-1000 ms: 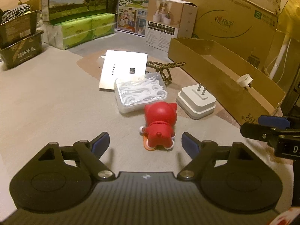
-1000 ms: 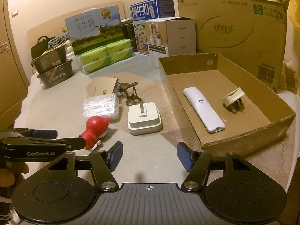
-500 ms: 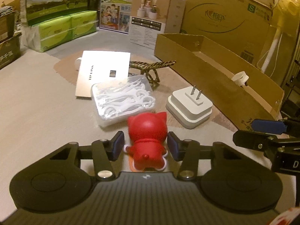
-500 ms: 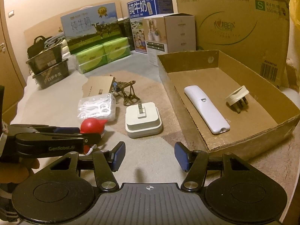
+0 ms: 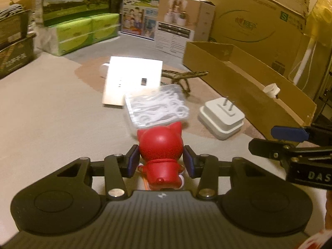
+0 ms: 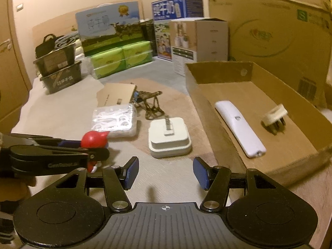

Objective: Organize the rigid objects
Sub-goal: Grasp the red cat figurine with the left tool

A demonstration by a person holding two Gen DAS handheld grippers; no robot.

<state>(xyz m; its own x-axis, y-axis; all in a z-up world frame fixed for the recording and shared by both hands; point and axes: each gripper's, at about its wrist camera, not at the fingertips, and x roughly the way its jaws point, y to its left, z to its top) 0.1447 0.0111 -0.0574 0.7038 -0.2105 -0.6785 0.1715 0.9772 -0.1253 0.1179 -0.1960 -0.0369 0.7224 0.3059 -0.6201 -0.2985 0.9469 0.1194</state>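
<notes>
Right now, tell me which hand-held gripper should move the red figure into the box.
Left. The left hand-held gripper already has its pads against the red figure; the right hand-held gripper is open and empty, nearer the box.

Beige wall, grey floor covering — dim warm light.

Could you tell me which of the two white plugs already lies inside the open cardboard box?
The small round plug, tipped on its side by the white remote. The square two-pin charger sits outside on the floor.

One red figurine, two plugs, one remote, one floss box.
</notes>
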